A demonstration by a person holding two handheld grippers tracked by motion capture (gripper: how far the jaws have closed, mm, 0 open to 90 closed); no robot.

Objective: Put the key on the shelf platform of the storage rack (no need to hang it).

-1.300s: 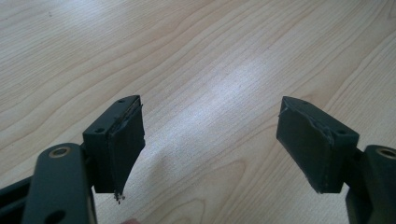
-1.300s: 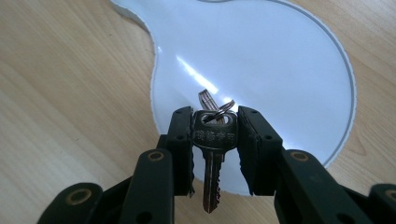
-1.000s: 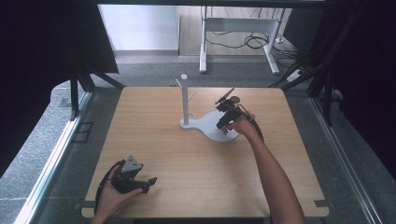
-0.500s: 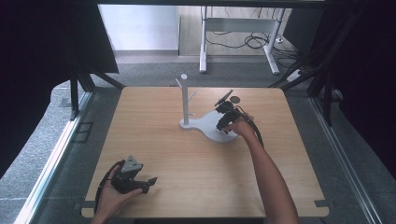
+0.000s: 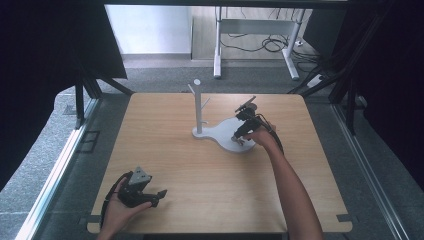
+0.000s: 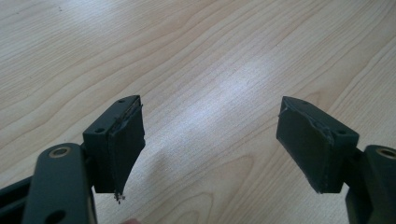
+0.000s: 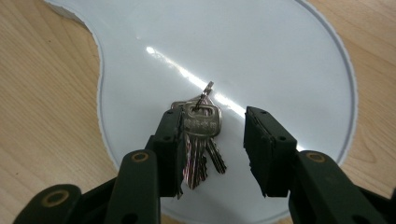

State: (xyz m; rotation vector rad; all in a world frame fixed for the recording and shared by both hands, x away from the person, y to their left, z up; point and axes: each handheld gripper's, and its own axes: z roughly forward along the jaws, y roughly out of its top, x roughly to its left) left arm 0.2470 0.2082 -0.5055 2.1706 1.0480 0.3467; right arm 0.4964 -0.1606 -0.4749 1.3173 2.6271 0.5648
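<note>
Several keys [image 7: 198, 140] lie on the white stand base [image 7: 261, 51], between my right gripper's [image 7: 212, 149] open jaws. Next, I judge, comes closing on them; my left gripper [image 6: 210, 144] rests open over the table [image 6: 196, 46].

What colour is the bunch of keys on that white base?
Silvery metal keys, clearest in the right gripper view.

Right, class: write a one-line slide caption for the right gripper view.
Open right gripper straddles a bunch of keys lying on the white tray.
</note>
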